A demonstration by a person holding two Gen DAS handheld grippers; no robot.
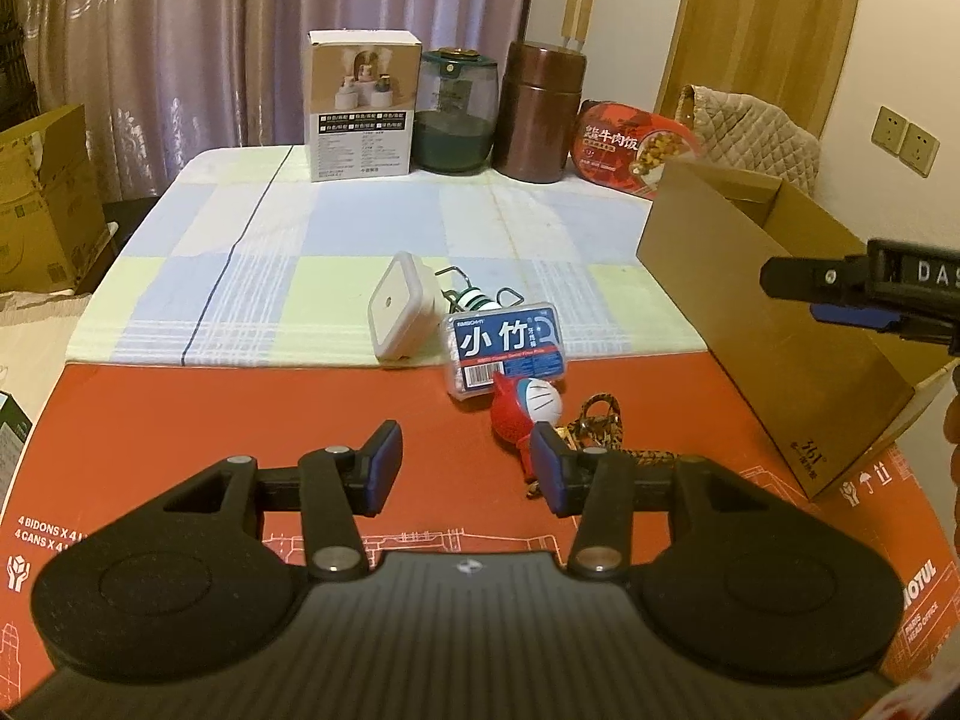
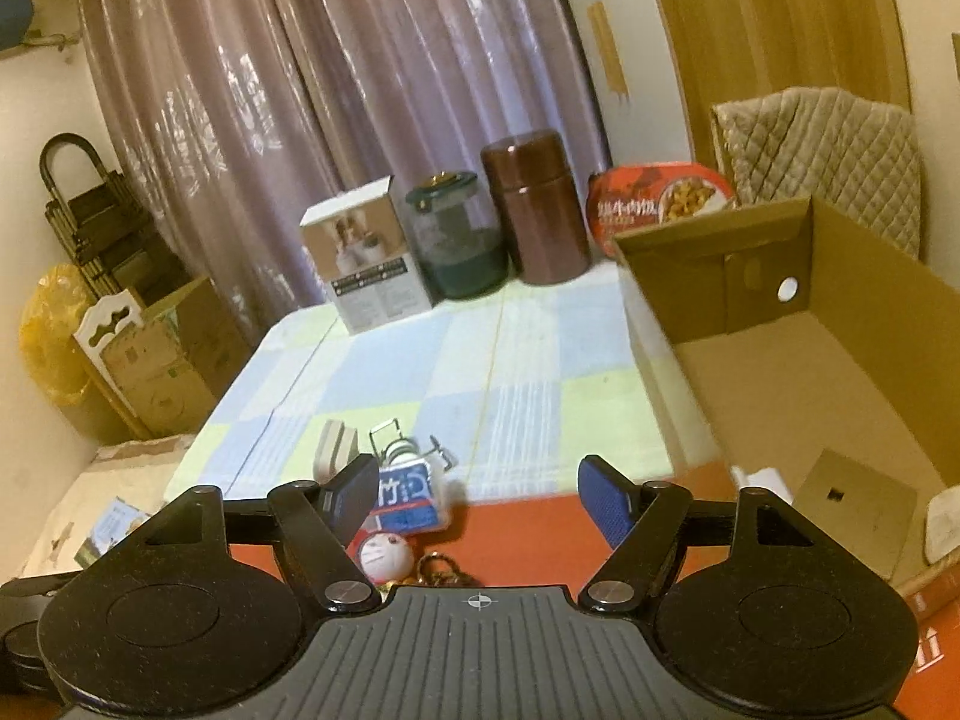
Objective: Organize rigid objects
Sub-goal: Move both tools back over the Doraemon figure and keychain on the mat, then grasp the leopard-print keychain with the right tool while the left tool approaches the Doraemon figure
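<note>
Two grippers, both with blue-padded fingers apart and nothing between them: the left gripper [image 1: 467,468] fills the bottom of the left wrist view above a red printed cardboard sheet [image 1: 240,414]; the right gripper [image 2: 474,501] fills the bottom of the right wrist view, and also juts in at the right edge of the left wrist view, over the box. Just beyond the left gripper's right-hand finger [image 1: 549,468]: one red-and-white toy figure [image 1: 528,414], touching a braided brown-and-yellow cord [image 1: 606,426] to its right. Next, centre of frame: one clear floss-pick case with a blue label [image 1: 507,348], leaning at the edge of the sheet, its lower corner at the toy. Left of it: one white square plug-in light [image 1: 399,312], tilted on edge. Behind these two: one small wire-framed green-and-white item [image 1: 477,300], too small to identify. Right side: one open brown cardboard box [image 1: 768,324]; the right wrist view shows a flat tan square [image 2: 852,495] on its floor and something white at its near corner. All rests on a surface covered by a blue, green and white checked cloth [image 1: 336,240]. Far row, left to right: one white product carton [image 1: 360,105], one green-tinted glass jar [image 1: 459,111], one brown cylindrical canister [image 1: 540,111] with two wooden handles showing behind it, one red instant-meal tub [image 1: 630,147]. Backdrop: mauve curtain [image 1: 240,30], quilted chair back at the upper right.
</note>
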